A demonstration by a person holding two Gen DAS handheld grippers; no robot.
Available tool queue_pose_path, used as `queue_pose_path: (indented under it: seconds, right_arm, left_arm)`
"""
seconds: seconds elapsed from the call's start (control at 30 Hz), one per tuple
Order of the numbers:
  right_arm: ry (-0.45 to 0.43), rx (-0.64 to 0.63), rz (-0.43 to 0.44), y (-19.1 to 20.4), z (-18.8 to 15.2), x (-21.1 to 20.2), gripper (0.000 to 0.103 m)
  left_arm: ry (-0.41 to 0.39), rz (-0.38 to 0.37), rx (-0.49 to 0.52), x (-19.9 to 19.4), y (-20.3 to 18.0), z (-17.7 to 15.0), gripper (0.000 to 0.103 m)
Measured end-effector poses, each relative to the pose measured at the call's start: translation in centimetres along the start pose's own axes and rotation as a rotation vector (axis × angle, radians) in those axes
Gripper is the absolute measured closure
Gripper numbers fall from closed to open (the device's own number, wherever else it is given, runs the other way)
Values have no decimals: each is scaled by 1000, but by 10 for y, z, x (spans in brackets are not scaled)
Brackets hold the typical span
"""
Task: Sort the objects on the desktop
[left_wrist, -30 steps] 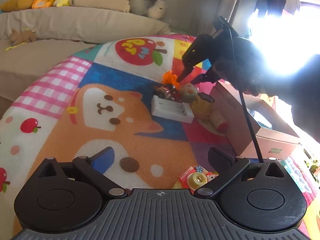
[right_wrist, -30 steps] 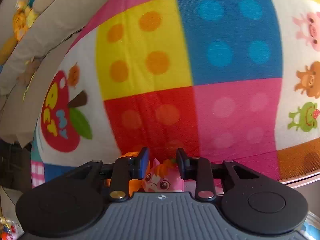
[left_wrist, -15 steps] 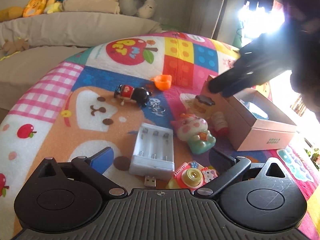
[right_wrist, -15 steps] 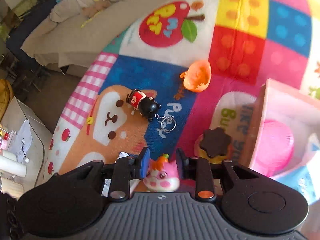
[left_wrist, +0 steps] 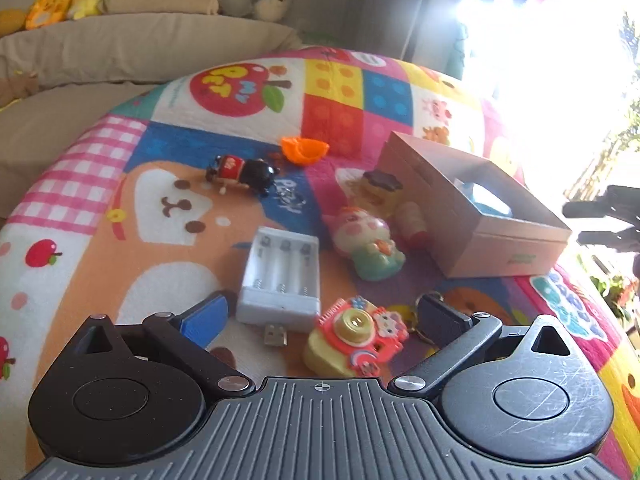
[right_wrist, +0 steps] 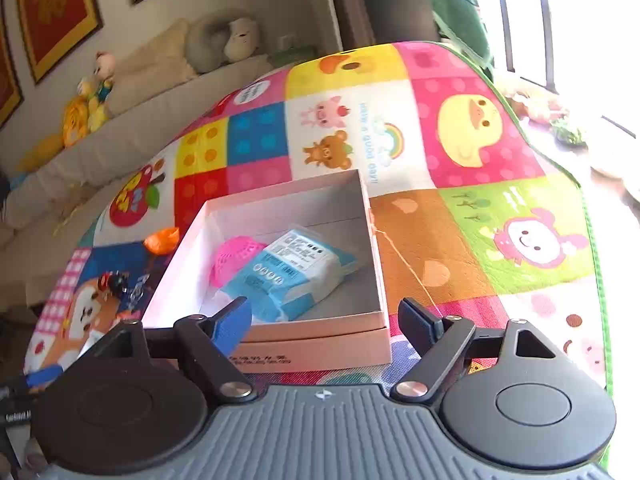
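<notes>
A pink box (left_wrist: 472, 208) stands open on the colourful mat; in the right wrist view the pink box (right_wrist: 320, 344) holds a blue packet (right_wrist: 292, 272) and a pink round thing (right_wrist: 234, 256). Beside the box lie a pig figure (left_wrist: 366, 246), a white battery charger (left_wrist: 282, 276), a toy camera (left_wrist: 354, 334), a black-and-red figure (left_wrist: 242, 172), an orange cup (left_wrist: 304, 150) and a yellow toy with a dark lid (left_wrist: 380, 190). My left gripper (left_wrist: 320, 314) is open and empty over the toy camera. My right gripper (right_wrist: 328, 320) is open and empty at the box's near wall.
The mat (left_wrist: 100, 216) covers a round table. A beige sofa (left_wrist: 120, 48) with plush toys runs behind it. A bright window (left_wrist: 560, 60) glares at the right. Framed pictures (right_wrist: 52, 8) hang on the wall.
My right gripper held the pig figure a second ago; it has opened and pulled back to the box's near side. The pig figure now lies on the mat. The left gripper barely moved.
</notes>
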State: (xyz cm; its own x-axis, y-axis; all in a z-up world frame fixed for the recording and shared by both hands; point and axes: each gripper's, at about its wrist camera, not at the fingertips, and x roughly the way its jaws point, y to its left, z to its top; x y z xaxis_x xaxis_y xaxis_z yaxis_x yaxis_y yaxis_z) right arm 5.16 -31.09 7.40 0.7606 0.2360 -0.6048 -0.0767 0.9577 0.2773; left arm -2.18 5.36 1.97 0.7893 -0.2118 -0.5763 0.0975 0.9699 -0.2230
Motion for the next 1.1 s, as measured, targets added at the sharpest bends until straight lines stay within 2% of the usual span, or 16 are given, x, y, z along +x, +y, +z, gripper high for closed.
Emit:
queue_pose_path:
  seconds: [0.1,0.13,0.23,0.33,0.4,0.5,0.53,0.57,0.67,0.7,0.77,0.83,0.9,0.97,1.1]
  right_arm:
    - [27,122,55,-18,-1,26,21]
    - [38,142,82,-17,0,35,15]
    - [19,123,85,2,2,49,12]
    - [31,111,160,16,4,58,12]
    - [7,82,153,28,4,56,12]
    - [-78,-28,110,52,-1,34,10]
    - [-96,-73,112,61,-4,25,3]
    - [-118,-143,114,73,-9,14,0]
    - [-151,-401,100,116,-35,-5,0]
    - [-145,-487,114,131,-46,-6,0]
    - [-93,-612,206,159,-69,-4,0]
    - [-24,-664,314,184,-87,2,0]
    - [36,-677,392,206,-101,12,0]
    - [78,-661,434,221,-108,27,2]
    - [171,-614,442,234,-111,63,18]
  left_arm:
    - [25,16,110,-9,-17,-4,0]
    - [27,21,126,-11,-20,-5,0]
    - [48,19,132,-14,-22,-7,0]
    - [65,35,143,-12,-23,-8,0]
    - [74,38,148,-11,-23,-10,0]
    - [69,45,156,-12,-20,-9,0]
    - [63,61,157,-12,-17,-7,0]
    - [55,85,151,-13,-13,-5,0]
    - [25,168,81,-16,9,8,0]
    - [15,189,53,-18,16,12,0]
    - [-12,242,-10,-24,33,23,0]
    - [-38,277,-47,-31,44,29,0]
    - [-56,299,-68,-36,52,33,0]
    - [-64,307,-81,-41,57,33,0]
    - [-48,297,-92,-41,60,28,0]
